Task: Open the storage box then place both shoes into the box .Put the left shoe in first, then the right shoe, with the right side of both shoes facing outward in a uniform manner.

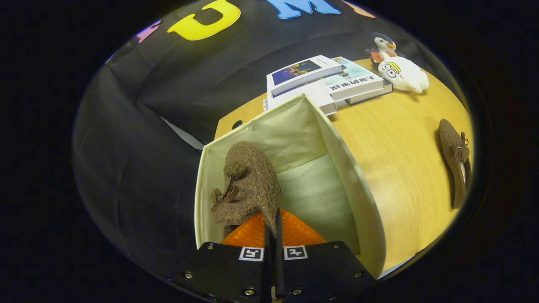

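An open cream fabric storage box (337, 139) stands on the wooden table, its mouth facing up just ahead of my fingers. A brown fuzzy shoe (248, 181) with a small bow and pompoms hangs over the box's left inner side. My gripper (272, 223) is shut on the shoe's edge, the two fingers pressed close together on it. The shoe's toe points away from me, down into the box. A second brown shoe (454, 160) with a bow lies flat on the table well to the right of the box.
Behind the box lies a stack of books (324, 80). Two plush toys (400, 69), a penguin and a white bird, sit beyond the books on the right. The table (400, 139) runs to the right of the box; its edge drops off to the left.
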{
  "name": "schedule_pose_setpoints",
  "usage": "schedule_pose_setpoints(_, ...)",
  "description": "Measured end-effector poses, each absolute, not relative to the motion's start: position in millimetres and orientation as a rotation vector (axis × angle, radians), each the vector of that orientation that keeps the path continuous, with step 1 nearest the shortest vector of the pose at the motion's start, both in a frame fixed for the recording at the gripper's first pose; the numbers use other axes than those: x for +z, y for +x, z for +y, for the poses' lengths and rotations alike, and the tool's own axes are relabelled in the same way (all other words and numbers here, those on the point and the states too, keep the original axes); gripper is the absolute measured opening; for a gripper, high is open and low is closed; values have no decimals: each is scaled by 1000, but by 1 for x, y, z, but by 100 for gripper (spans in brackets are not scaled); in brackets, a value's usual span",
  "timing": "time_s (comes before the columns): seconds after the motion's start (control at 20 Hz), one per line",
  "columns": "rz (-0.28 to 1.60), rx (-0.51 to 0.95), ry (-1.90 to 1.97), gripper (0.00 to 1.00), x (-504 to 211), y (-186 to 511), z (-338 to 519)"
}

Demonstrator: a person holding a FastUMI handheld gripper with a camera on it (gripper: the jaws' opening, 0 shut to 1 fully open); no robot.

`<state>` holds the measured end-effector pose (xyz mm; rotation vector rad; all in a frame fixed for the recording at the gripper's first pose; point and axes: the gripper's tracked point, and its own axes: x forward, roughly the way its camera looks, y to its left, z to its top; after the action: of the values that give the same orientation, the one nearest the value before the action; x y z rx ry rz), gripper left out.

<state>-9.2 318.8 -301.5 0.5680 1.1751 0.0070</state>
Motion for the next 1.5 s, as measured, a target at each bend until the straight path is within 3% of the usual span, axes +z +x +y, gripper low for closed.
schedule_pose_setpoints(0.1,1198,21,558,3,-310,-15,328)
schedule_pose_setpoints(0.2,1221,97,533,9,-310,-24,342)
schedule_pose_setpoints(0.5,1093,276,529,98,-269,-16,352)
schedule_pose_setpoints(0.95,902,318,344,98,-202,-4,281)
schedule_pose_setpoints(1.5,868,100,322,98,-209,-16,136)
